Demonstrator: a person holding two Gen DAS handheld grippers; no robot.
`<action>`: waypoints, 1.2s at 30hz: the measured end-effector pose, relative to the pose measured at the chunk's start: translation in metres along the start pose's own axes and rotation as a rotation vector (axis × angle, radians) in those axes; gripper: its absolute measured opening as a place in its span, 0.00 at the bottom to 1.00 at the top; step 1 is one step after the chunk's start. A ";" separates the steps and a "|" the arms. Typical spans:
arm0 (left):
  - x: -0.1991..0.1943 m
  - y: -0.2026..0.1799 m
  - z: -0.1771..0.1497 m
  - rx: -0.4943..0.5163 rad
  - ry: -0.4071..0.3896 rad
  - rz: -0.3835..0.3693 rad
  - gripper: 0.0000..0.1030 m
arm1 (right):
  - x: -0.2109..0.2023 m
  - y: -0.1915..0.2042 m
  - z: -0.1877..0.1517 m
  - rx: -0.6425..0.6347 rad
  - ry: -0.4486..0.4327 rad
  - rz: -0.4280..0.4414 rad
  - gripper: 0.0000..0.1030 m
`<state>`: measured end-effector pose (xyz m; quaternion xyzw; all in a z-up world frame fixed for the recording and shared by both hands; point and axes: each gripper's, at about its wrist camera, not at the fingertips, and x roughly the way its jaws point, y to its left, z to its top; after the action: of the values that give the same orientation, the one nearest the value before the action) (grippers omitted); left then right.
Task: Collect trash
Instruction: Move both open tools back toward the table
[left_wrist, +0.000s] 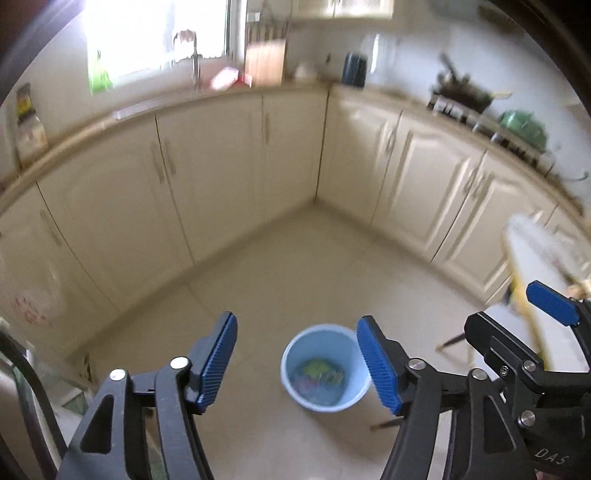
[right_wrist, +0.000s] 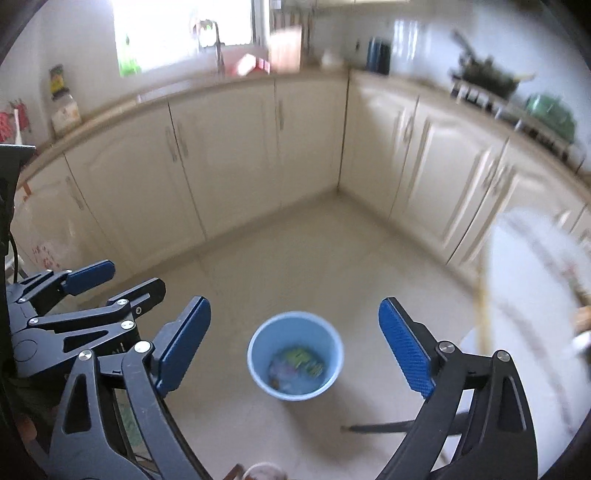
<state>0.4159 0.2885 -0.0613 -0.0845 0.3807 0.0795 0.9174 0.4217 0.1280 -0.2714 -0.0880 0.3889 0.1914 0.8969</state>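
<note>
A light blue bin (left_wrist: 325, 406) stands on the tiled floor far below both grippers. Colourful trash (left_wrist: 319, 373) lies in its bottom, among it a green-yellow wrapper. My left gripper (left_wrist: 297, 365) hangs open high above the bin, nothing between its blue pads. At the right edge of the left wrist view the right gripper (left_wrist: 513, 314) shows, jaws apart. In the right wrist view the bin (right_wrist: 295, 395) with the trash (right_wrist: 297, 363) shows between the fingers of my right gripper (right_wrist: 295, 349), which is wide open and empty. The left gripper (right_wrist: 118, 282) is at the left.
Cream cabinets (left_wrist: 221, 177) line two walls and meet in a corner. The counter (left_wrist: 207, 98) carries a tap, a knife block and a stove with pans (left_wrist: 465, 92). A white table (right_wrist: 528, 295) stands at the right, dark legs (right_wrist: 380, 428) beneath it.
</note>
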 end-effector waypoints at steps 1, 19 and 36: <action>-0.013 -0.006 -0.002 0.001 -0.029 -0.002 0.68 | -0.014 0.001 0.000 0.000 -0.025 -0.009 0.92; -0.246 -0.147 -0.164 0.114 -0.562 -0.062 0.99 | -0.293 -0.053 -0.019 0.092 -0.462 -0.201 1.00; -0.190 -0.226 -0.217 0.271 -0.590 -0.196 0.99 | -0.339 -0.188 -0.073 0.277 -0.474 -0.388 1.00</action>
<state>0.1821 0.0061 -0.0553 0.0289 0.0959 -0.0392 0.9942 0.2390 -0.1591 -0.0722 0.0095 0.1676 -0.0227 0.9856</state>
